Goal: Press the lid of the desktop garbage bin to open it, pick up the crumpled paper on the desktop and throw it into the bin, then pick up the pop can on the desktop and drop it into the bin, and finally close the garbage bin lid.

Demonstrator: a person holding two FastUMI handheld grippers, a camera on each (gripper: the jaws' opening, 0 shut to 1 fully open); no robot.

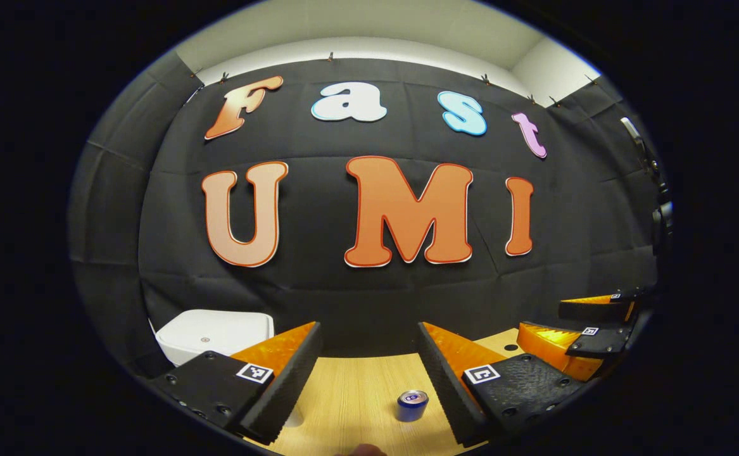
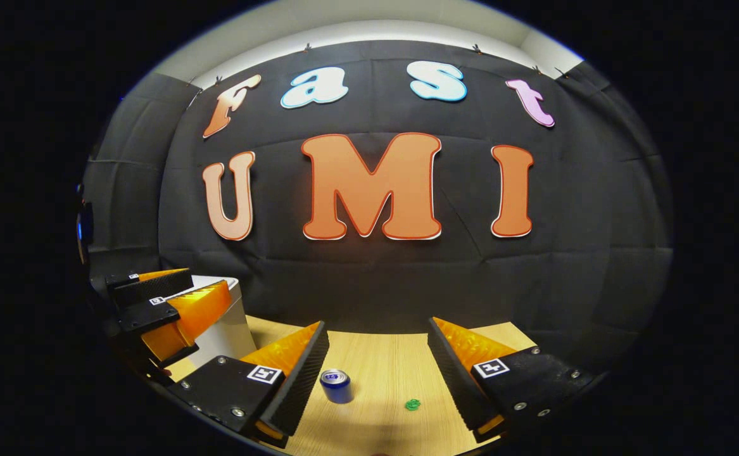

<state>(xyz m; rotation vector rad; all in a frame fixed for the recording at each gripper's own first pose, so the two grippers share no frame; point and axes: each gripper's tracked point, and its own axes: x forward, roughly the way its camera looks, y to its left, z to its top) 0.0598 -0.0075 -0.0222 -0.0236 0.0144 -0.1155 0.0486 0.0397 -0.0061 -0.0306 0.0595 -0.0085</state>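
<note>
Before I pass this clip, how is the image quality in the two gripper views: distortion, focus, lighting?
Left gripper view: strong fisheye bowing of the wall, the blue can sharp, the table evenly lit, the white bin bright but not blown out. Right gripper view: same curvature, can and small green object crisp, no motion blur, the edges darkening.

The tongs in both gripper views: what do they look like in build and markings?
Each pair of tongs, left and right, has two wedge-shaped fingers tapering forward, with finely ribbed inner faces. Each finger sits on a dark block fixed with small screws and bearing a square black-and-white marker tag. No cables or sleeves are visible.
</note>
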